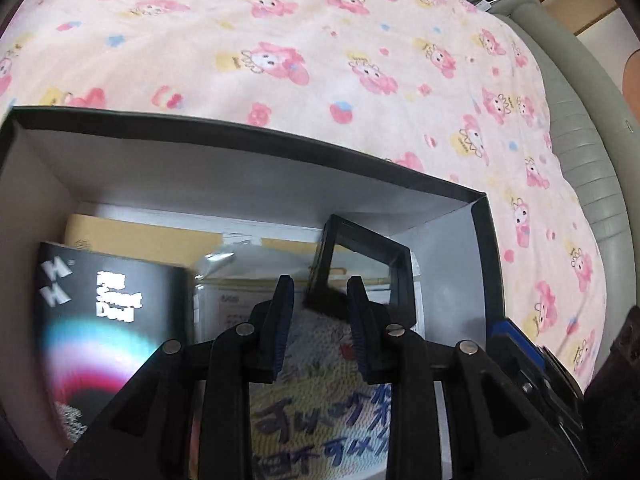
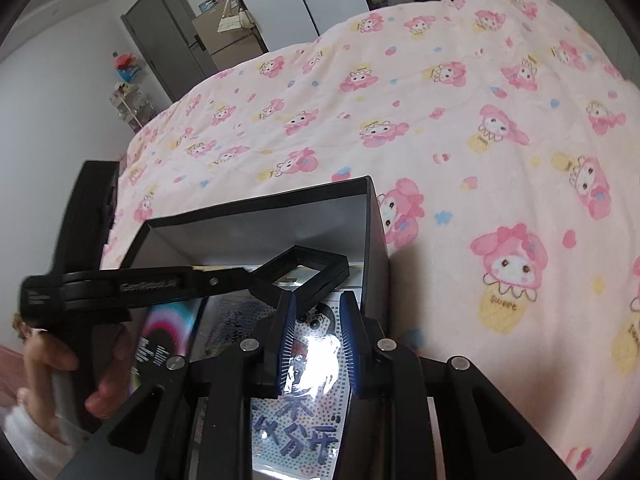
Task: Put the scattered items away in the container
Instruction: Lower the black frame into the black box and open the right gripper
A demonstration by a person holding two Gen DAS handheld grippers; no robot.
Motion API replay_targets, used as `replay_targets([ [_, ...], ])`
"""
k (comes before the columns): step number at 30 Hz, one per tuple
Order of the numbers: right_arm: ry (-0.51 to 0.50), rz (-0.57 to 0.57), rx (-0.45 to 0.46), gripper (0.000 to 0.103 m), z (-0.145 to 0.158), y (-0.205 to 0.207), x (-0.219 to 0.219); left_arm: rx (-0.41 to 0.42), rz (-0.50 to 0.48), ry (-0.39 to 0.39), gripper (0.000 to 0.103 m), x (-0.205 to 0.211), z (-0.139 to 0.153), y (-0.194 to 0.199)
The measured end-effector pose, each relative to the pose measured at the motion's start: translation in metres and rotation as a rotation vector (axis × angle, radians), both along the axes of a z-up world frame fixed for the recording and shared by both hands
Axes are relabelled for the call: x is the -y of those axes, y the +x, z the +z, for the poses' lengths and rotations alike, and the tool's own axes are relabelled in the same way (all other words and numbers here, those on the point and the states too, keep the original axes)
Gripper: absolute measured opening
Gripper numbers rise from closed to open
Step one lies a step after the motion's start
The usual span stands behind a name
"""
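**Box on the bed, both grippers over it**

Where it sits on the pink cartoon-print bedspread (image 2: 460, 128), the black cardboard box (image 1: 248, 168) stands open-topped and already holds several things. A black square frame (image 1: 362, 270) leans tilted near the box's right wall, above a pegboard card with blue lettering (image 1: 320, 412). To the left lies a glossy black booklet (image 1: 112, 312) with a coloured arc; a tan envelope (image 1: 132, 236) lies behind it.

The left gripper (image 1: 320, 304) hangs over the frame's lower edge, its jaws narrowly parted with nothing pressed between them. The right gripper (image 2: 318, 336) hovers above the card, its jaws drawn in as far as they go, empty. A hand (image 2: 60, 364) grasps the left gripper's handle.
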State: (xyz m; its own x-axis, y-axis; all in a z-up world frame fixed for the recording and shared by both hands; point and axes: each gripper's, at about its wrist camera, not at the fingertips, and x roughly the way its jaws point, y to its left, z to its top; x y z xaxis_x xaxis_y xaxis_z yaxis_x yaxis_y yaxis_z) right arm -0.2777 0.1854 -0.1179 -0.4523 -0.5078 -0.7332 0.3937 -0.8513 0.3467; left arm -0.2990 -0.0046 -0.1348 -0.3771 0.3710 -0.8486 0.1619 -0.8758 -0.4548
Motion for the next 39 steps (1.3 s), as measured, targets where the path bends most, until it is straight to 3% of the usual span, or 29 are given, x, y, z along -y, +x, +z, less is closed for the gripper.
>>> replay_targets([
  [6,-0.024,-0.023,-0.023,0.019,0.011,0.001,-0.011,-0.003,-0.074,0.051,0.027,-0.031,-0.002,-0.006],
  [12,-0.017,-0.081,-0.023,0.019,0.014,-0.005,-0.028,-0.025,-0.030,0.040,0.027,-0.021,0.005,0.001],
  [17,0.015,-0.065,0.012,0.019,0.000,-0.008,-0.020,0.003,-0.056,0.054,0.027,-0.028,0.001,-0.004],
  [24,0.040,-0.055,-0.037,0.019,0.012,0.002,-0.016,-0.073,-0.067,0.040,0.031,-0.033,0.032,0.051],
  [29,0.033,0.000,-0.065,0.020,0.021,0.020,0.000,-0.080,-0.052,0.005,0.032,-0.025,0.038,0.088],
  [39,0.084,0.067,-0.126,0.021,0.035,0.057,0.026,-0.005,-0.032,-0.069,0.033,0.006,0.038,0.129],
])
